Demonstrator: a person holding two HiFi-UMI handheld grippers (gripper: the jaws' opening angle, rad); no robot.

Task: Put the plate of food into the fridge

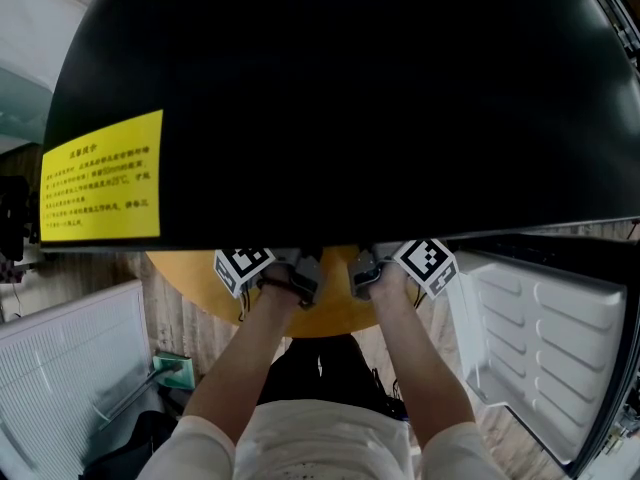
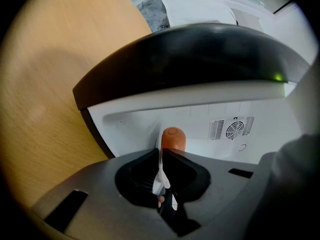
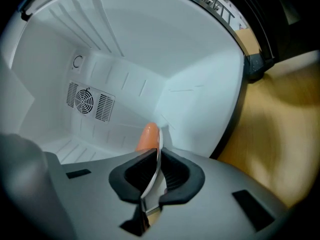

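While the head view is mostly filled by the smooth, matte-black curved top of the fridge, both grippers show just below its front edge, side by side over a round, pale wooden table. A rectangular yellow label sits on the black top at the left. It carries several rows of black Chinese characters, too small to read.

The left gripper has its dark, ribbed jaws pressed onto the thin white rim of the plate, seen edge-on as a narrow glossy strip. The right gripper pinches the plate's rim in the same way from the other side. Past each pair of jaws lies a smooth, rounded orange piece of food, sausage-like in shape.

The plate is held at the fridge's open front, under the black top and reaching into the cavity. Whether it rests on the cavity floor cannot be told. The cavity is moulded white plastic with shallow ribs, and a round fan grille flanked by slotted vents is set in its back wall. A small green light glows on the front edge. The open door hangs at the right, lined with glossy white plastic shaped into shelves.
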